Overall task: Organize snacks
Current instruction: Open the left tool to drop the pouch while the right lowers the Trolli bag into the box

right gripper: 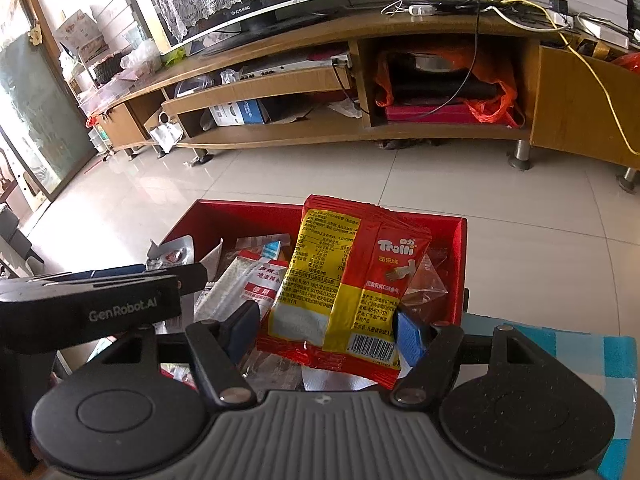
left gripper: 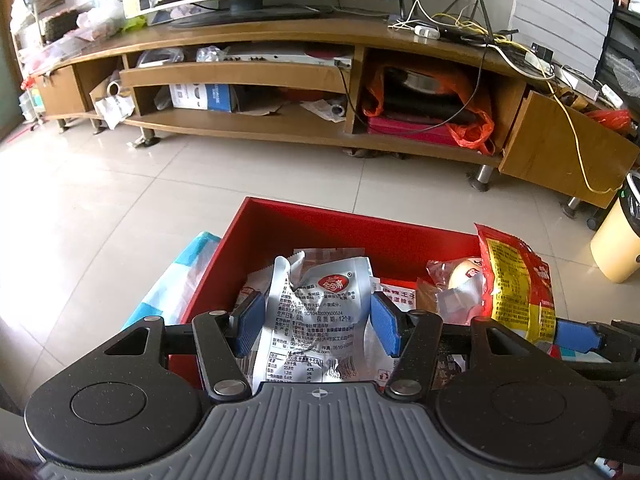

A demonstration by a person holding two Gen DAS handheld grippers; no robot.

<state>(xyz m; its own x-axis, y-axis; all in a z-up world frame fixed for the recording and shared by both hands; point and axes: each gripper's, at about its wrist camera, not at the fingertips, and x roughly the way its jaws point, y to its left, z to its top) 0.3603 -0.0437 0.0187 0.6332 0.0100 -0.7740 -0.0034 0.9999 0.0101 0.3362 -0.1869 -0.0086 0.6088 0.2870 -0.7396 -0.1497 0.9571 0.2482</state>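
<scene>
both grippers work over one red box (left gripper: 320, 220), each carrying a packet. left gripper (left gripper: 316, 320): its blue pads (left gripper: 386, 320) press the flanks of a crumpled silver packet (left gripper: 320, 300), which stands roughly upright between them with its long axis running forward along the fingers, its printed back toward the camera; the foil is creased and reflective, with a torn-looking top edge. right gripper (right gripper: 328, 328): narrowed around a red and yellow gummy packet (right gripper: 352, 272), glossy film with a barcode at its lower edge, held upright and tilted slightly to the gripper's right; the right-hand pad touches the packet's edge, while contact at the left-hand pad is hidden by shadow. directly ahead of and below both grippers lies the box, a rigid, straight-walled, matt red container already holding loose wrappers, among them a clear pouch with a pale round snack (left gripper: 460, 280) and a white and red sachet (right gripper: 260, 280). in the left view the gummy packet hangs just to the right, so the two grippers are close side by side. judged step: lowering or releasing packets into the box; thin film may cling to the pads. beneath the box, a blue and white checked cloth (right gripper: 580, 360) covers the table.
</scene>
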